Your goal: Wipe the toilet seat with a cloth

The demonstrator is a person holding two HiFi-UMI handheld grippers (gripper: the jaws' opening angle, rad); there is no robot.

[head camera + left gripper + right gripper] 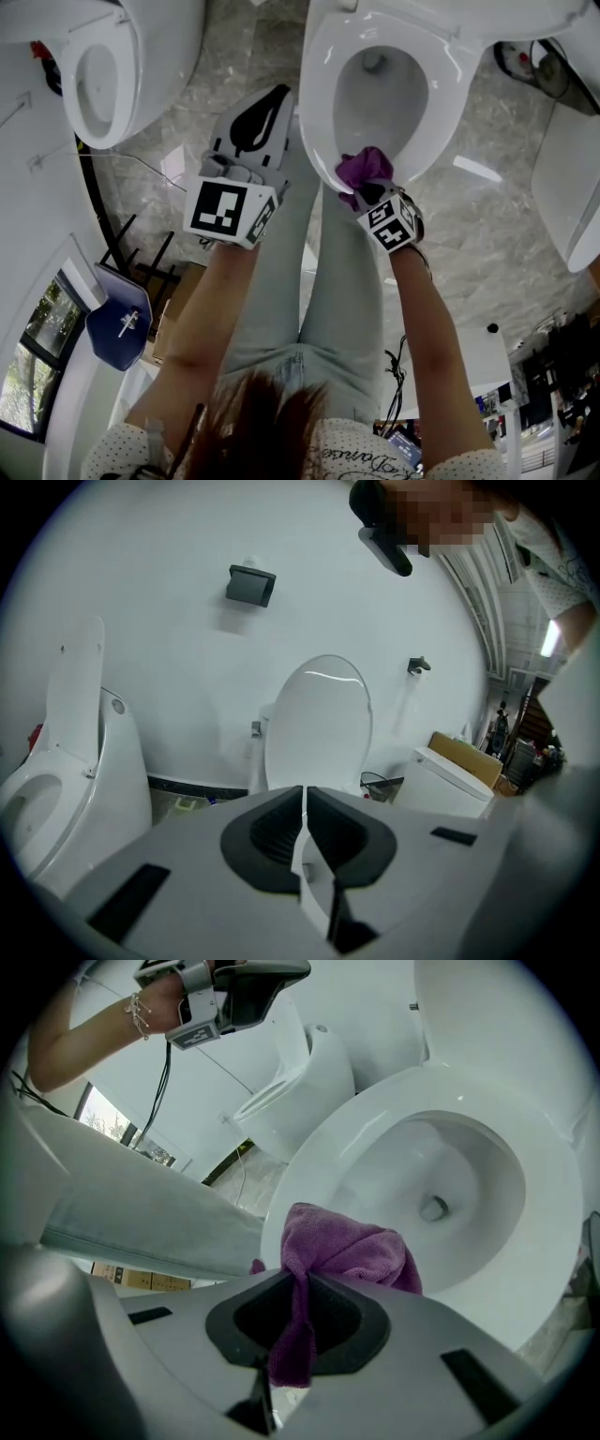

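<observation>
Only the right gripper view shows the fuzzy purple cloth (pixel 349 1249) pinched tight by the right gripper (pixel 298 1290) and bunched on the front rim of the glossy white oval toilet seat (pixel 323 1162), while the left gripper view shows the left gripper (pixel 305 834) with its 2 ribbed black jaws together, empty.

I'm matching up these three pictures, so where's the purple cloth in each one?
Head view: purple cloth just right of centre, on the toilet seat at its near rim.
Left gripper view: not in it.
Right gripper view: low centre, pinched in the jaws of the right gripper.
Shared landmark: the toilet seat, upper right in the head view, right of centre in the right gripper view.
</observation>
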